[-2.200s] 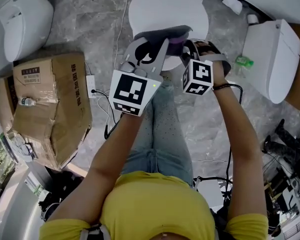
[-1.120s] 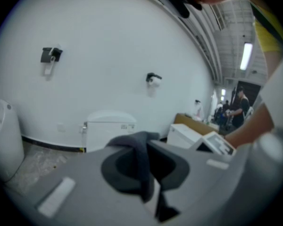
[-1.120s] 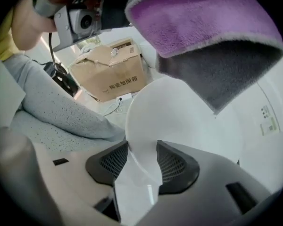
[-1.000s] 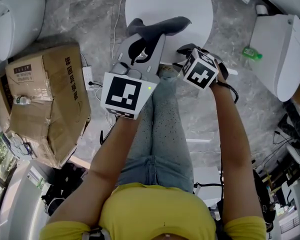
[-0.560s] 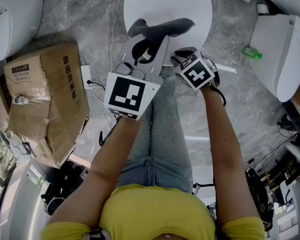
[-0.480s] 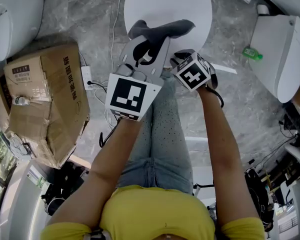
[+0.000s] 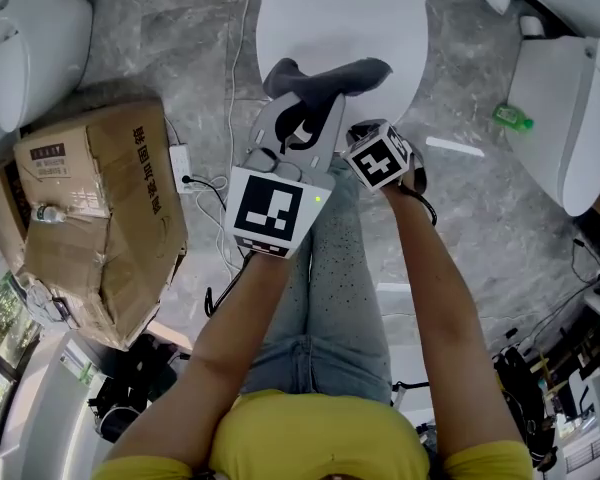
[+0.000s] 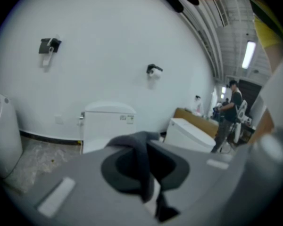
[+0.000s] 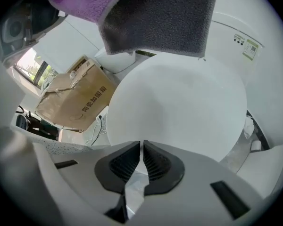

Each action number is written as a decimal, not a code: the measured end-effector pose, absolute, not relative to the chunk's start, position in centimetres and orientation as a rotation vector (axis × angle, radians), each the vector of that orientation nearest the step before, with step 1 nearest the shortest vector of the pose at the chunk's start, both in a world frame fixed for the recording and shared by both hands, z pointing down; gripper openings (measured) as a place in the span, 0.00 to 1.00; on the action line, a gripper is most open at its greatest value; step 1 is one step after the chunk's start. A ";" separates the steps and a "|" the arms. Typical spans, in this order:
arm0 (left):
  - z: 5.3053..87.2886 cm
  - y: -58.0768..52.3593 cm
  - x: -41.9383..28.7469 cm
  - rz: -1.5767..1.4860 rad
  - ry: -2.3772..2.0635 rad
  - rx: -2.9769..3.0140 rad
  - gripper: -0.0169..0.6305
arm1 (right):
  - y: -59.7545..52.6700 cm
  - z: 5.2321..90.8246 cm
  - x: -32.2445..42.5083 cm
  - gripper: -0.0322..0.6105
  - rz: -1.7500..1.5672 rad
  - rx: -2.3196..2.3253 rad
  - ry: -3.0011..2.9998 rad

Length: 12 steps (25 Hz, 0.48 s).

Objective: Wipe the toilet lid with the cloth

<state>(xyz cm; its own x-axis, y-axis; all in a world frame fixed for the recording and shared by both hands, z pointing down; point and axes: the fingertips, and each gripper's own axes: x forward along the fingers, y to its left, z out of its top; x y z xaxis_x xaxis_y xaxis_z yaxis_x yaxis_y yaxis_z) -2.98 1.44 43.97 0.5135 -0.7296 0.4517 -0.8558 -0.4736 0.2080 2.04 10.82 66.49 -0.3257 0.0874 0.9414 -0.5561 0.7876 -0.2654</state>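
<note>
The round white toilet lid (image 7: 340,18) lies shut at the top middle of the head view. A dark grey cloth (image 7: 325,76) hangs over the lid's near edge, and my left gripper (image 7: 302,96) is shut on it. In the left gripper view the cloth (image 8: 140,159) is folded between the pads. My right gripper (image 7: 368,136) points steeply down beside the left one; its jaws are closing, nearly together, with nothing between them (image 9: 142,147). From there the cloth (image 9: 155,18) hangs above the lid (image 9: 179,102), its underside purple.
A crumpled cardboard box (image 7: 100,218) stands at the left, with a power strip and cables (image 7: 205,188) beside it. Other white toilets stand at the right (image 7: 570,108) and far left (image 7: 30,38). A green bottle (image 7: 513,118) lies on the grey floor. The person's legs are below the grippers.
My right gripper has sunk and shifted left toward the lid's near edge, and its cube has rolled. My left gripper has dipped a little with the cloth still in it.
</note>
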 end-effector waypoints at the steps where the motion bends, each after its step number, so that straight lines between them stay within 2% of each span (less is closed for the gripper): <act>1: 44.1 1.5 -3.0 0.425 -1.304 2.350 0.05 | 10.8 66.8 2.0 0.10 0.685 0.363 -1.790; 12: 45.7 1.3 -3.4 0.461 -1.294 2.339 0.05 | 11.2 70.7 2.2 0.08 0.737 0.421 -1.733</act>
<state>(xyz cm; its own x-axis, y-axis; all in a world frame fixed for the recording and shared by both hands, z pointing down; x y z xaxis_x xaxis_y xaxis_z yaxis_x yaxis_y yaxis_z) -3.42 1.32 45.75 0.5103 -0.7146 0.4784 -0.8561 -0.4750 0.2037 2.25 11.18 70.67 -0.2871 0.0931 0.9534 -0.6221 0.7387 -0.2595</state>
